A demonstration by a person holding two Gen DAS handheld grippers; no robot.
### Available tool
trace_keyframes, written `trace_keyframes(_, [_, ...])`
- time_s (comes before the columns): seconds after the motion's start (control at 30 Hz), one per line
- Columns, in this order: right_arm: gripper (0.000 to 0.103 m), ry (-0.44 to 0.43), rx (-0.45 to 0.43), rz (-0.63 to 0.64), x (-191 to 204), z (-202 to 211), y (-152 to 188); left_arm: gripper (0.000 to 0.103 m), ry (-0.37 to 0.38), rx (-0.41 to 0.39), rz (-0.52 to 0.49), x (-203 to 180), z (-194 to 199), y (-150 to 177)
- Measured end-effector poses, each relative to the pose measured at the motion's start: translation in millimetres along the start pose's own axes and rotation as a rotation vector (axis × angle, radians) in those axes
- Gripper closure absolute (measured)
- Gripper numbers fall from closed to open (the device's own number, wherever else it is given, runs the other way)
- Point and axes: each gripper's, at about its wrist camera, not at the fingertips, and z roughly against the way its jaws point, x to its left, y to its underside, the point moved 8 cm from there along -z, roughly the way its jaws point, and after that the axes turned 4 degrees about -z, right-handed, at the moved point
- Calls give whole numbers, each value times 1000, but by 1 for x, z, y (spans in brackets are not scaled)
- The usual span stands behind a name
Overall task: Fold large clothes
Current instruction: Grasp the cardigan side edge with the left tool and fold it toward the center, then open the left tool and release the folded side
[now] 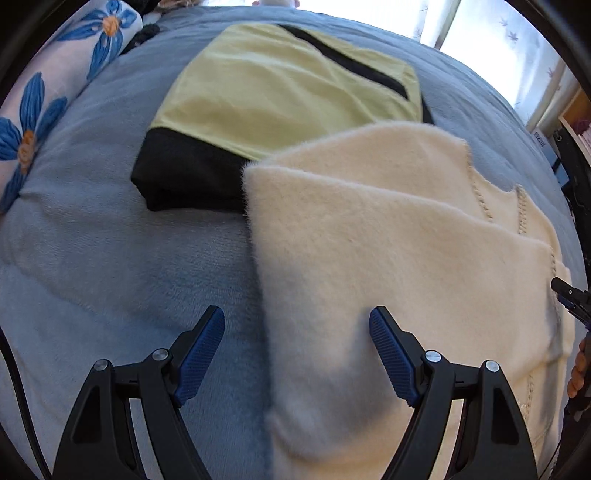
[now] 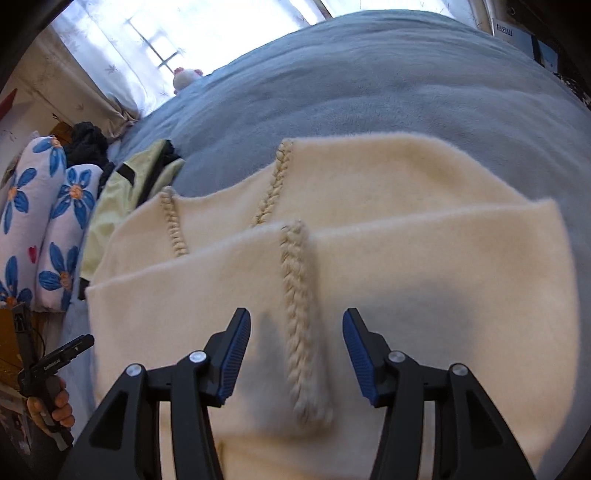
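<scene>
A cream fuzzy garment (image 1: 388, 240) with braided trim lies folded in layers on the blue bed cover (image 1: 110, 240). My left gripper (image 1: 297, 325) is open, hovering over the garment's left edge, holding nothing. In the right wrist view the same cream garment (image 2: 406, 258) fills the middle, with a braided seam (image 2: 295, 332) running between the fingers. My right gripper (image 2: 297, 328) is open above it, holding nothing.
A folded yellow-green and black garment (image 1: 280, 96) lies behind the cream one and shows in the right wrist view (image 2: 125, 184). Blue-flowered pillows (image 1: 48, 103) (image 2: 40, 221) sit at the bed's left. A bright window (image 2: 166, 33) is behind the bed.
</scene>
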Motion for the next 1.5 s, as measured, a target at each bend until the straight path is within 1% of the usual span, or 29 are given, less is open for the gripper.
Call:
trace_keyframes(0.07, [51,-12,-28,4,1,-3,-3,24,19,12,15,1,-12,-3])
trace_keyframes(0.1, [53,-4,-42,17,2,-2,-3,25,28,14,24,1,-15,-4])
trace_keyframes(0.13, [60,23,-53,46,4,-2,-1,37,41,6,34,0,-16,-6])
trace_keyframes(0.17, [87,29,-52,75,7,-3,3,50,68,-13,38,-4,-15,-9])
trace_keyframes(0.2, [90,35,-55,82,8,-1,6,70,64,-26,44,-5,-12,-12])
trace_keyframes(0.23, [90,37,-66,79,7,3,7,82,33,-35,46,-5,-10,-14])
trace_keyframes(0.27, [92,31,-76,67,7,11,9,88,18,-43,41,-7,-7,-16])
trace_keyframes(0.3, [92,9,-95,51,7,21,10,90,9,-51,34,-10,-4,-16])
trace_keyframes(0.37, [93,-21,-143,42,9,41,12,90,-24,-70,0,-15,0,-17])
trace_keyframes(0.43, [94,23,-170,72,8,43,16,90,-56,-74,-32,-18,-4,-17])
trace_keyframes(0.5, [93,115,-139,105,2,26,19,87,-87,-54,-43,-18,-12,-19])
trace_keyframes(0.53, [93,130,-113,105,-1,18,21,85,-102,-54,-46,-19,-13,-20])
trace_keyframes(0.57, [93,126,-112,98,-3,17,23,83,-124,-58,-47,-20,-11,-20])
trace_keyframes(0.67, [85,148,-132,70,-2,32,24,74,-205,-85,-77,-28,3,-23])
trace_keyframes(0.73, [81,169,-178,89,5,49,26,70,-275,-129,-118,-31,23,-22])
trace_keyframes(0.77, [74,174,-198,109,10,56,29,69,-290,-150,-127,-34,33,-19])
trace_keyframes(0.8, [67,173,-213,133,18,62,34,69,-274,-178,-123,-38,44,-15])
trace_keyframes(0.83, [66,158,-216,151,25,65,39,69,-228,-207,-115,-45,55,-10])
trace_keyframes(0.9, [66,96,-196,183,47,65,52,69,-100,-255,-93,-63,74,0])
trace_keyframes(0.93, [66,66,-182,193,58,62,57,69,-56,-254,-86,-74,78,7])
trace_keyframes(1.03, [66,-26,-128,218,92,48,75,69,20,-184,-58,-104,71,29])
trace_keyframes(1.1, [66,-43,-115,237,108,39,85,69,65,-160,-37,-121,62,42])
trace_keyframes(1.17, [66,-51,-89,257,117,28,94,69,60,-152,-42,-135,51,57])
trace_keyframes(1.23, [66,-40,-67,262,115,17,101,69,8,-134,-56,-138,38,68])
trace_keyframes(1.3, [66,-7,-73,275,104,13,102,69,-27,-125,-56,-130,31,74])
trace_keyframes(1.37, [66,64,-106,289,85,18,98,69,-35,-135,-46,-118,31,76])
trace_keyframes(1.4, [66,120,-126,287,70,23,95,69,-55,-136,-40,-109,31,78])
trace_keyframes(1.43, [66,149,-139,275,55,27,92,69,-69,-136,-35,-100,33,79])
trace_keyframes(1.5, [68,150,-132,222,26,34,88,69,-82,-132,-23,-85,35,81])
